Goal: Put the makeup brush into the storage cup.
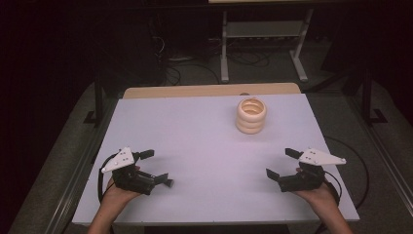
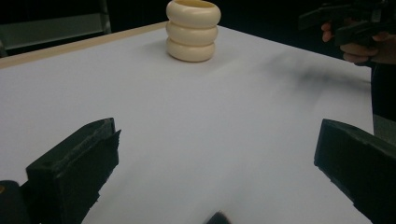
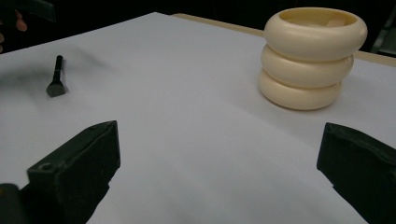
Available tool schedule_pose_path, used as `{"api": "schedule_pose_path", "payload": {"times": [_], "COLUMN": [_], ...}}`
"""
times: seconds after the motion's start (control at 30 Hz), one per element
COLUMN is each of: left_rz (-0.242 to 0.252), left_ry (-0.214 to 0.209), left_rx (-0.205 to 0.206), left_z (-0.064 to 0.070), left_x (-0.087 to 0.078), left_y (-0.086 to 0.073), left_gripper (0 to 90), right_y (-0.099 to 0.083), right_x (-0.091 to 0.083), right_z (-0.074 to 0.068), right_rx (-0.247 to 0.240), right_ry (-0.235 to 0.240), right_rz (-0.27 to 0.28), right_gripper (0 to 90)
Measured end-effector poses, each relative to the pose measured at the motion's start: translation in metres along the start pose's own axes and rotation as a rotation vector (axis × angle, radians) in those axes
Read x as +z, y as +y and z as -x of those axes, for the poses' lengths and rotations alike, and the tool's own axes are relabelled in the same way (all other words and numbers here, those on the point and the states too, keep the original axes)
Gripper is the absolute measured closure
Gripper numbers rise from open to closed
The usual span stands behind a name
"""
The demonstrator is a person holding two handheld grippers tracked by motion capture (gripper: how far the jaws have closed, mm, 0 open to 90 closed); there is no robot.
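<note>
Near the front edge of the white worktop (image 1: 195, 141), the left gripper (image 1: 158, 169) sits by the front-left corner and the right gripper (image 1: 283, 163) by the front-right corner, each held in a hand with its black fingers (image 2: 79, 163) spread wide and released, grasping nothing. Well beyond both, close to the far edge and right of centre, stands the cream stack of three rounded plastic rings (image 1: 252, 115), upright and untouched.
</note>
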State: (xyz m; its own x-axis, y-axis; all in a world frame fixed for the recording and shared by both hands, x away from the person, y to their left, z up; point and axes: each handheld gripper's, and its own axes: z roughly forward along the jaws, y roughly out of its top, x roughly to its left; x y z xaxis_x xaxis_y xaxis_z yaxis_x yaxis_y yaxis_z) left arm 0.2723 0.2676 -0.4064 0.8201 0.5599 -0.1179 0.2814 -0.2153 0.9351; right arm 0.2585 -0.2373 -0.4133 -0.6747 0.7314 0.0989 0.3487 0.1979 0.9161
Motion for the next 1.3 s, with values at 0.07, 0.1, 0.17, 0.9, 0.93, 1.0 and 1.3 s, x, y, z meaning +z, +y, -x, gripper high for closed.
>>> {"api": "schedule_pose_path", "payload": {"times": [0.07,0.1,0.17,0.9,0.93,1.0,1.3], "left_rz": [0.006,0.01,0.007,0.012,0.009,0.011,0.02], "left_ry": [0.001,0.001,0.004,0.019,0.019,0.021,0.007], "left_rx": [-0.002,-0.008,-0.002,-0.025,-0.025,-0.021,-0.027], "left_z": [-0.001,-0.002,-0.002,-0.015,-0.016,-0.018,-0.023], "left_x": [-0.001,-0.001,-0.001,0.001,0.001,0.001,0.004], "left_y": [0.001,0.001,0.001,0.011,0.012,0.013,0.018], "left_gripper": [0.0,0.0,0.0,0.0,0.0,0.0,0.0], "right_y": [0.0,0.0,0.0,0.0,0.0,0.0,0.0], "right_x": [0.0,0.0,0.0,0.0,0.0,0.0,0.0], "right_z": [0.0,0.0,0.0,0.001,0.001,0.001,0.001], "right_rx": [0.001,0.0,0.003,0.002,0.0,0.0,-0.001], "right_ry": [0.001,0.0,0.0,-0.001,-0.002,-0.004,-0.005], "right_rz": [-0.001,-0.002,-0.002,-0.002,-0.001,0.001,0.001], "right_gripper": [0.0,0.0,0.0,0.0,0.0,0.0,0.0]}}
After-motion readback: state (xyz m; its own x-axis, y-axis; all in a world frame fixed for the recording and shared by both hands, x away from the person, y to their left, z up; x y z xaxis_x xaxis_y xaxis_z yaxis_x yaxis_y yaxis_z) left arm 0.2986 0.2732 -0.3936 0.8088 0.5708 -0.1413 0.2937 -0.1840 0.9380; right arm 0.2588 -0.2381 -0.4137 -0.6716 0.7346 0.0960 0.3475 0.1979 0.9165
